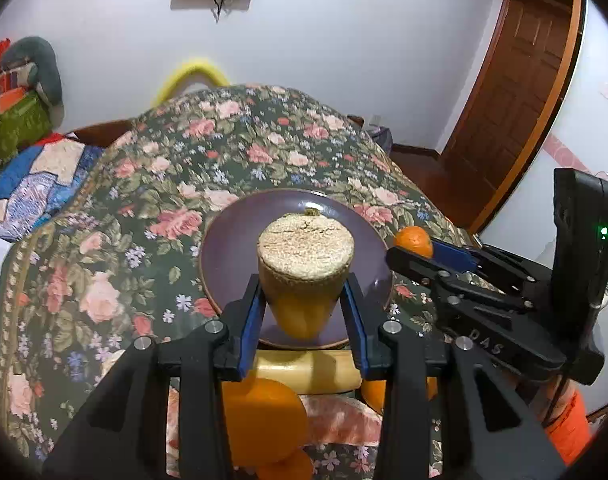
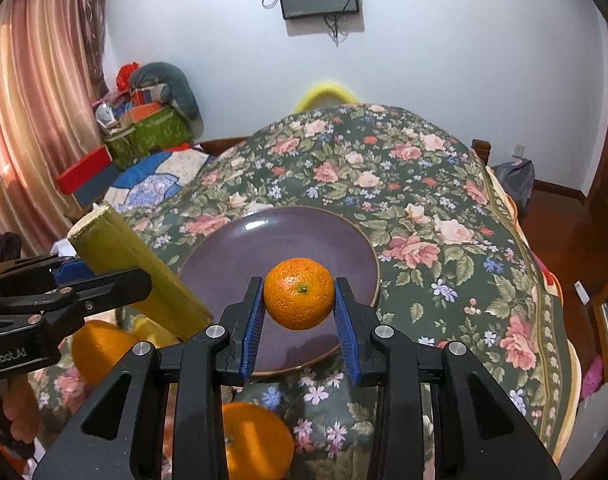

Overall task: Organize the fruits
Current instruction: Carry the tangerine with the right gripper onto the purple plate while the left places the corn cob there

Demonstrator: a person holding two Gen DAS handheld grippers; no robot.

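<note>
My left gripper [image 1: 304, 284] is shut on a short yellow-green sugarcane piece [image 1: 304, 252], cut end facing the camera, held above the near part of a purple plate [image 1: 232, 240]. The plate lies on a floral bedspread and has nothing on it. My right gripper [image 2: 298, 292] is shut on a small orange [image 2: 298, 294], held over the plate's [image 2: 232, 248] near rim. In the right wrist view the sugarcane piece [image 2: 136, 264] slants up at the left in the left gripper [image 2: 108, 276]. The left wrist view shows the right gripper [image 1: 415, 252] with the orange [image 1: 413, 240] at the plate's right edge.
Loose oranges [image 1: 264, 420] [image 2: 256, 440] [image 2: 100, 348] and another cane stick [image 1: 304, 372] lie on the bedspread in front of the plate. Boxes and bedding [image 2: 144, 132] pile up at the far left. A wooden door [image 1: 511, 92] stands at the right.
</note>
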